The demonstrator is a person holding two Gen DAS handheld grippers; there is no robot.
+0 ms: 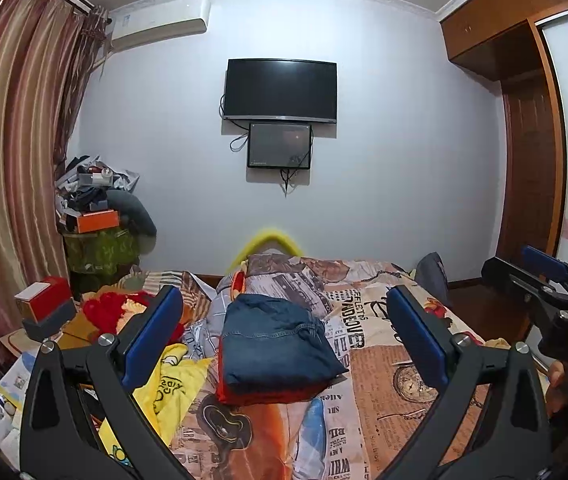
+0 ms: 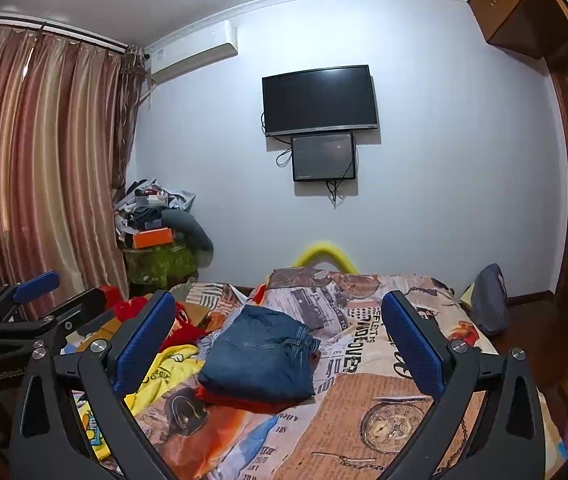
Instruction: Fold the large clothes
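I hold my left gripper (image 1: pixel 284 340) and right gripper (image 2: pixel 280 344) spread wide, gripping nothing, above the bed (image 1: pixel 396 408); the folded jeans (image 1: pixel 280 344) lie on a red garment (image 1: pixel 260 396) between the fingers.

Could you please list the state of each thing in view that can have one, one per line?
Left hand-held gripper: open, empty.
Right hand-held gripper: open, empty.
Blue jeans: folded, stacked on a red garment.
Red garment: folded, lying on the bed under the jeans.
Yellow shirt: unfolded, crumpled.
Television: off.
Curtains: drawn shut.
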